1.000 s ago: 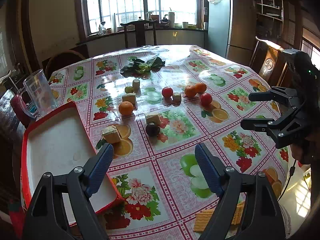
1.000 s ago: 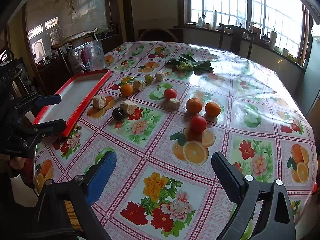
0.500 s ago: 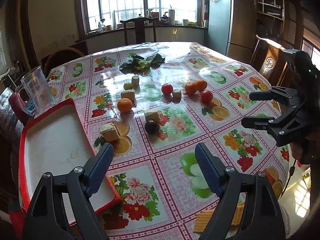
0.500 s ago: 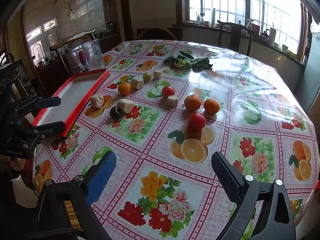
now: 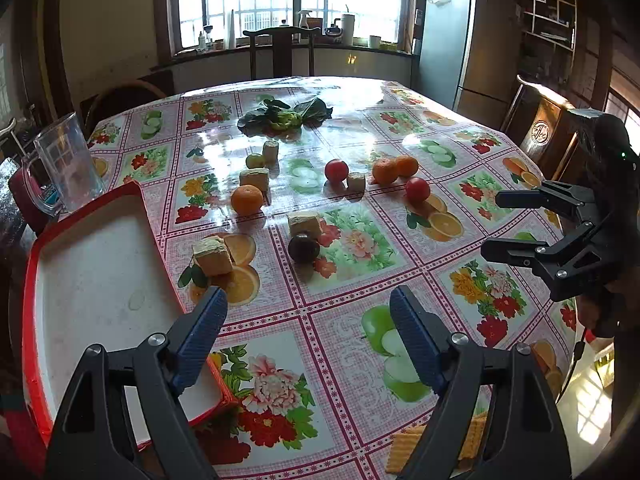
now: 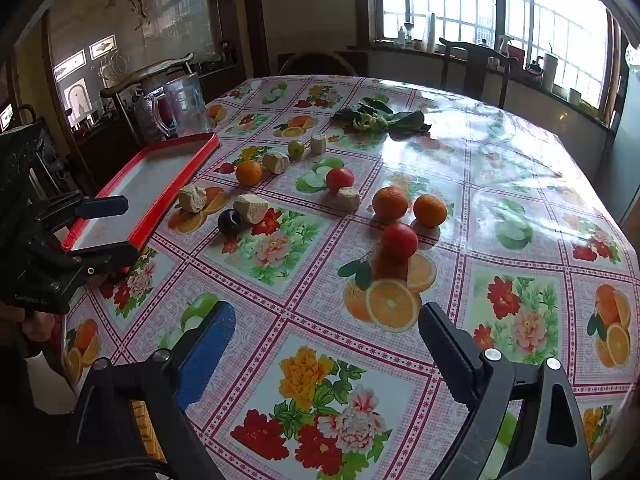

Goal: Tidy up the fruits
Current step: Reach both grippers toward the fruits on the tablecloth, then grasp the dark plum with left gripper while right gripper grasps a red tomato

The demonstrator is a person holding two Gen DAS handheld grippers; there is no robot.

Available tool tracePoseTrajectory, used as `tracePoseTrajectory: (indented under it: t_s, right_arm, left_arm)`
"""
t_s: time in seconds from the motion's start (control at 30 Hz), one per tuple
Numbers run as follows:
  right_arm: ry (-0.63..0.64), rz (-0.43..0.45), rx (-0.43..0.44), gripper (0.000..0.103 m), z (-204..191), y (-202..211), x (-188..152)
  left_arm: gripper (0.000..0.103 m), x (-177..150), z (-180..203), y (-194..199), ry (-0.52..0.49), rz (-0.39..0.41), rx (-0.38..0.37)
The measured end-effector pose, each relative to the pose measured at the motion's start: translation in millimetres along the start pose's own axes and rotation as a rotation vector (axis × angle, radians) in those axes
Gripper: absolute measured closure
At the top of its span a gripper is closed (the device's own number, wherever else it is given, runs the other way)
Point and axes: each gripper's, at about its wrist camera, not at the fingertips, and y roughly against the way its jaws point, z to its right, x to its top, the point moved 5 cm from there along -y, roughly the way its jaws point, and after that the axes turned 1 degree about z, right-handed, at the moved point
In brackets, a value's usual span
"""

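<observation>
i hold my left hand-held gripper (image 5: 306, 314) and right hand-held gripper (image 6: 326, 330) spread apart and empty above the flowered oilcloth surface (image 6: 480, 184), ready for loose fruit destined, i judge, for the red-rimmed white tray (image 5: 92, 280).

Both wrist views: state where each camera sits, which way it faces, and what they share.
Left wrist: on the left gripper, facing across the table toward the windows; red tray at left, right gripper at right edge.
Right wrist: on the right gripper, facing across the table; left gripper at left edge.
Shared: the dark plum, oranges, tray.
</observation>
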Motion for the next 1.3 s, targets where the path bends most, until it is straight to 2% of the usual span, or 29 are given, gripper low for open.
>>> tracePoseTrajectory:
  t_s: [0.17,0.27,0.43,0.6,0.7,0.8,0.83,0.93,1.3]
  right_arm:
    - [-0.059,-0.024,-0.024,0.027,16,-26,8]
    - [-0.102,-0.045,-0.033,0.030,29,-43,12]
    - [-0.167,-0.060,-0.043,0.034,46,-65,20]
    - [-0.222,-0.071,-0.037,0.038,57,-84,27]
    - [-0.225,-0.076,-0.054,0.047,62,-93,29]
    - [-0.213,-0.074,-0.078,0.065,64,-94,30]
    - [-0.218,-0.074,-0.074,0.070,64,-94,30]
    - [-0.224,-0.075,-0.066,0.070,62,-90,28]
    - [-0.206,-0.061,-0.015,0.070,28,-55,14]
  left_arm:
    - [0.019,7,-6,-25,0.067,-0.040,-0.052]
    - [0.021,13,-7,-39,0.072,-0.049,-0.058]
    - [0.043,18,-6,-70,0.049,-0.087,-0.051]
    - [0.049,19,-8,-96,0.043,-0.122,-0.047]
    - [0.059,19,-7,-105,0.043,-0.123,-0.052]
    - [0.073,21,-6,-106,0.041,-0.121,-0.060]
    - [0.075,22,-7,-107,0.044,-0.121,-0.062]
    - [0.078,22,-9,-105,0.054,-0.116,-0.069]
    - [0.078,10,-16,-75,0.110,-0.089,-0.105]
